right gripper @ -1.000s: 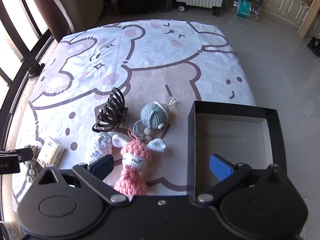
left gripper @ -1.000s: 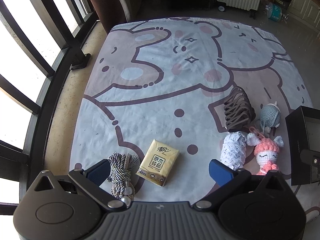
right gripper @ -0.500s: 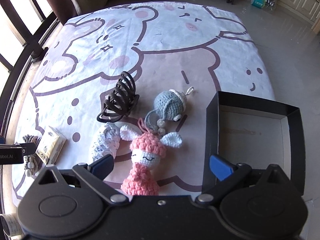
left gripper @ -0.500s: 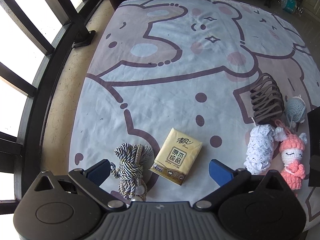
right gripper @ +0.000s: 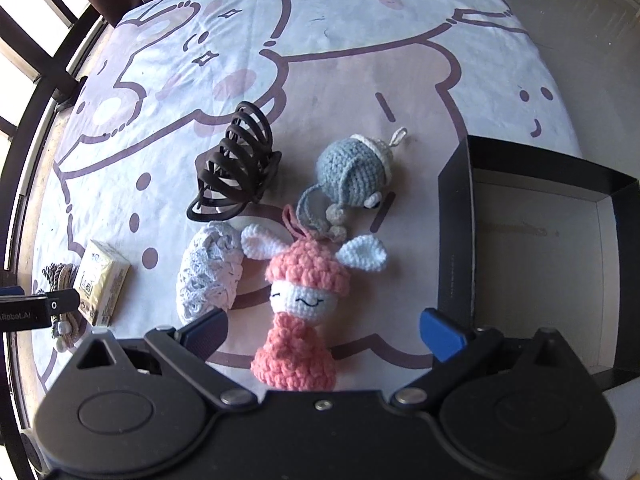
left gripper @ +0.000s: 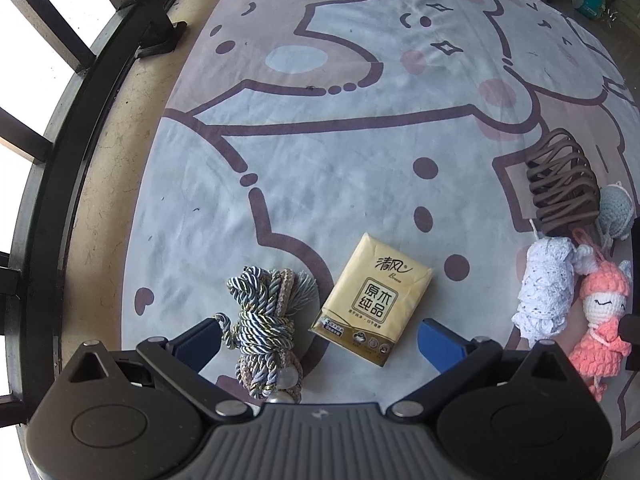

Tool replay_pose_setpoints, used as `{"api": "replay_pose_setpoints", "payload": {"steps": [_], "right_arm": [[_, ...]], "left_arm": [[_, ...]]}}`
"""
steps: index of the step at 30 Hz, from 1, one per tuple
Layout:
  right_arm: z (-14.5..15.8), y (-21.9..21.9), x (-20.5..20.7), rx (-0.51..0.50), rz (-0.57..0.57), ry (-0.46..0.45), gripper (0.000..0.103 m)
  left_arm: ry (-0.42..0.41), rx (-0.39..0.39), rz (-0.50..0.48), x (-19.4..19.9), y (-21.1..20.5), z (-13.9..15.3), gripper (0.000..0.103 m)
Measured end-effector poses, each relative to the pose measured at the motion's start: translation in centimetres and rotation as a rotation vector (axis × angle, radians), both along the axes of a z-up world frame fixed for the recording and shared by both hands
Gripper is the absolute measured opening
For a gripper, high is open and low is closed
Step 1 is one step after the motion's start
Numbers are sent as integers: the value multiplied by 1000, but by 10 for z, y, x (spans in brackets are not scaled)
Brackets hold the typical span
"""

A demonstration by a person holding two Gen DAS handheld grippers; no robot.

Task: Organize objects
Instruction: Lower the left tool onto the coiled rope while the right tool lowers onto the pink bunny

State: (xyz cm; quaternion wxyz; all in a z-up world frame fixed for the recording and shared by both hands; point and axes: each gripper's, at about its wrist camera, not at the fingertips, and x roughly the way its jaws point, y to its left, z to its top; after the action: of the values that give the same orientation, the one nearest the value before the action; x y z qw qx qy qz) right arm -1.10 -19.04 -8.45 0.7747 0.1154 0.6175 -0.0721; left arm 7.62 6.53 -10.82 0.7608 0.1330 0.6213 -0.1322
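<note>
Black box [right gripper: 456, 240] (right view only), rope bundle [left gripper: 262, 320] left

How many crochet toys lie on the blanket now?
2. The pink doll lies between the right gripper's fingers; the grey-blue toy lies just beyond it, beside the black box. None seems hidden.

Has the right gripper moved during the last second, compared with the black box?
Yes. The right gripper has shifted left, away from the black box, and closer to the pink crochet doll.
</note>
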Motion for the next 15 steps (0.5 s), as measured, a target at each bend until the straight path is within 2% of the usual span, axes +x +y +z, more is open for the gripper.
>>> {"api": "replay_pose_setpoints", "payload": {"steps": [2, 4, 10, 15], "right_arm": [[-3, -1, 0, 12, -22, 10, 99], [-6, -4, 1, 39, -46, 20, 85], [-12, -8, 3, 97, -96, 33, 64], [-16, -3, 6, 117, -84, 53, 57]], "left_arm": [[4, -1, 1, 0, 3, -1, 103], [10, -2, 8, 1, 7, -2, 102], [26, -14, -11, 4, 20, -6, 96], [39, -18, -9, 6, 25, -9, 93]]}}
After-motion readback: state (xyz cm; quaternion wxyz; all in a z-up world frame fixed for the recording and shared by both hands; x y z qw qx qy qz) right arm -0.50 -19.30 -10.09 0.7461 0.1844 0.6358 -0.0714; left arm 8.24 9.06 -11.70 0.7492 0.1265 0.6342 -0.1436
